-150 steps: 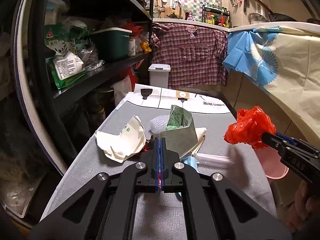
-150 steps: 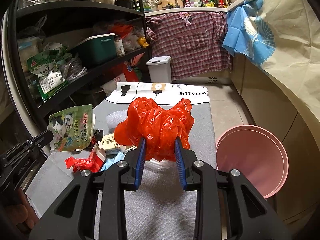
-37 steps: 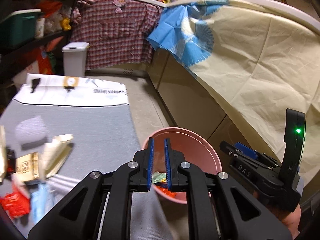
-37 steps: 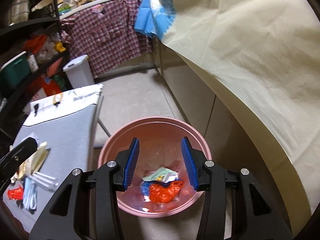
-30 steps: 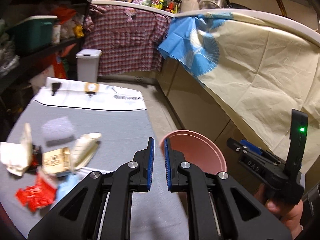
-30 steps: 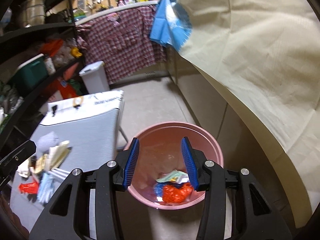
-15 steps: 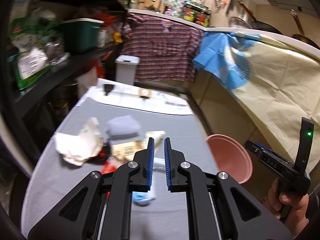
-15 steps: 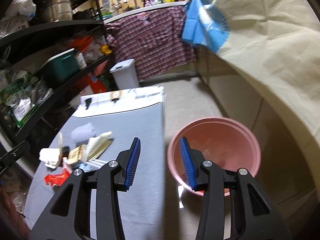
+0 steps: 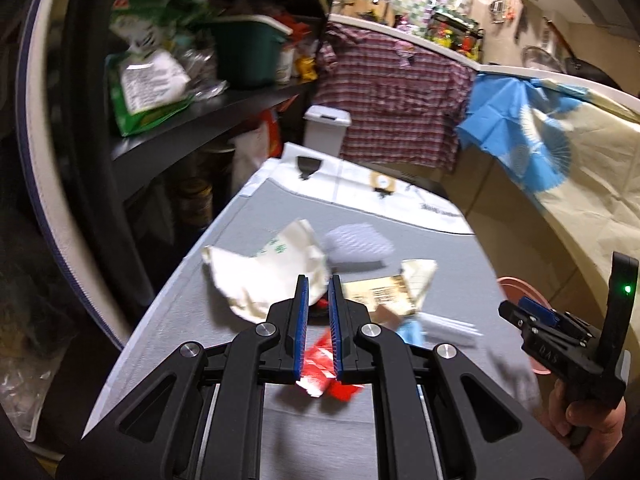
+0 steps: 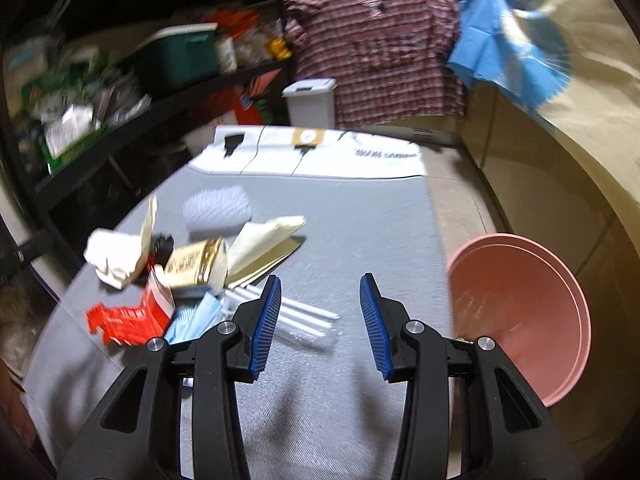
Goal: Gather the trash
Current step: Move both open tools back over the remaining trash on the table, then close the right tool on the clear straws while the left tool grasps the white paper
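Several pieces of trash lie in a heap on the grey table (image 10: 360, 232): a crumpled white paper bag (image 9: 260, 276), a red wrapper (image 10: 124, 318), a gold packet (image 10: 192, 262), a white foam net (image 10: 218, 206), a blue scrap (image 10: 196, 322) and clear straws (image 10: 304, 316). My left gripper (image 9: 318, 280) hovers over the red wrapper (image 9: 320, 366), empty, its jaws only a narrow gap apart. My right gripper (image 10: 320, 278) stands open and empty over bare table just right of the straws. It also shows in the left wrist view as the right gripper (image 9: 520, 312), held by a hand.
A pink bin (image 10: 520, 304) stands on the floor off the table's right edge. Black shelves (image 9: 192, 108) packed with bags and a green box run along the left. A white lidded bin (image 10: 310, 102) and a plaid cloth (image 10: 380, 56) lie beyond the table's far end.
Both grippers have swung left from above the pink bin, where a red bag and a green packet lay, back over the trash heap on the table. Both stay empty.
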Demonstrator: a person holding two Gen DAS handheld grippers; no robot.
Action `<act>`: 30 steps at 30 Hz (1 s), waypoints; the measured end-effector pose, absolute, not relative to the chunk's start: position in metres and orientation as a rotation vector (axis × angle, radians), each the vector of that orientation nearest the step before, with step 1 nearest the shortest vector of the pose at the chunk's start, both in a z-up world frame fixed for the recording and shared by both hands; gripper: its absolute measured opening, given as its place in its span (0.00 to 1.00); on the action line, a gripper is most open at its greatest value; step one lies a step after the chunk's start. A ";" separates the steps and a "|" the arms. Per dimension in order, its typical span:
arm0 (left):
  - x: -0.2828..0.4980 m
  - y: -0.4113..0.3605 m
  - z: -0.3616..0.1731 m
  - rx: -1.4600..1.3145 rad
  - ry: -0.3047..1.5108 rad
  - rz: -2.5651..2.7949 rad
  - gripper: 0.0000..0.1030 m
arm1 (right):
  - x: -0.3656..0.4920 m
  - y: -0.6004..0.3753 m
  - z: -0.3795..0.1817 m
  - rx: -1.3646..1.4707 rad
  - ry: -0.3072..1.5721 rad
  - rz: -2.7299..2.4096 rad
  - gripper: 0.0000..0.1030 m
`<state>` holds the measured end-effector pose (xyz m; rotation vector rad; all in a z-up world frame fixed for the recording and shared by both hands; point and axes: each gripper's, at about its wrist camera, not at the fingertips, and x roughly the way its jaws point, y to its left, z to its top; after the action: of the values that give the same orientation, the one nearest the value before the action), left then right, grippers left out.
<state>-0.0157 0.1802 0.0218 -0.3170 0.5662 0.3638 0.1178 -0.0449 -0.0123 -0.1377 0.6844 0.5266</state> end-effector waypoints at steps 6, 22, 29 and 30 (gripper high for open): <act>-0.011 0.210 0.005 -0.394 0.591 0.415 0.31 | 0.115 -0.017 -0.033 -0.290 0.692 0.556 0.43; 0.026 0.256 -0.049 -0.497 0.719 0.491 0.40 | 0.131 0.003 -0.069 -0.417 0.776 0.594 0.47; 0.033 0.252 -0.051 -0.470 0.739 0.487 0.18 | 0.130 0.003 -0.069 -0.404 0.781 0.615 0.29; 0.032 0.251 -0.049 -0.469 0.732 0.487 0.17 | 0.129 0.003 -0.069 -0.408 0.779 0.618 0.23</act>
<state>0.0318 0.2508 -0.0485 -0.4693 0.7320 0.4867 0.1286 0.0028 -0.0691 -0.4075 0.7791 0.6177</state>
